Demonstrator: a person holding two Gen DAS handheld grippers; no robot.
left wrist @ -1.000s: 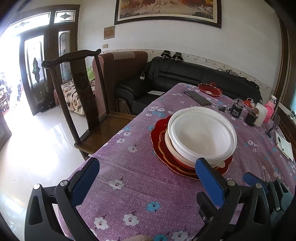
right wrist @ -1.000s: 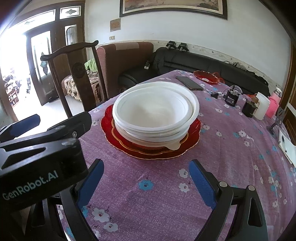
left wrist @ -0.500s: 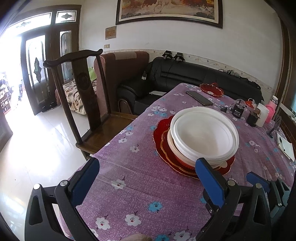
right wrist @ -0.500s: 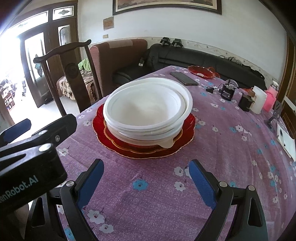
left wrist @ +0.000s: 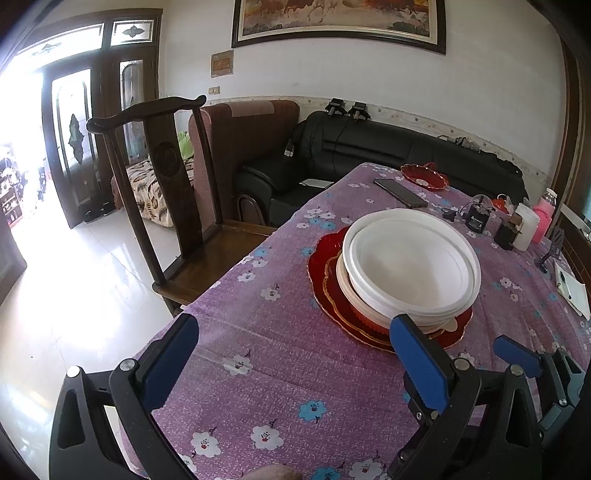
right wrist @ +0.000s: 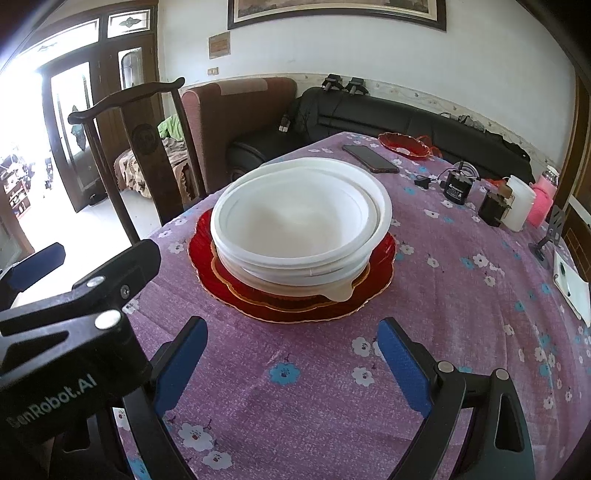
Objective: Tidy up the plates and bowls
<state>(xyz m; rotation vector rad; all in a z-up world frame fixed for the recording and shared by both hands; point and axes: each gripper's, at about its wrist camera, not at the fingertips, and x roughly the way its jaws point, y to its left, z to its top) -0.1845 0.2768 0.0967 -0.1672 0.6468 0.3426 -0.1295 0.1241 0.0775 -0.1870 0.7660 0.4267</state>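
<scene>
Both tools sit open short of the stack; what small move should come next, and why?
Probably ease the right tool forward toward the nested white plastic bowls on the red scalloped plates. Both tools are open and empty, and one red dish sits apart, far across the table.

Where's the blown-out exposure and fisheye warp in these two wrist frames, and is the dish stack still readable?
Left wrist: doorway clips to white, with glare on the floor tiles; picture frame and room edges bow. Right wrist: doorway also blown out; white bowls lose some inner detail but rims and red plates read sharp; corners vignette black.
</scene>
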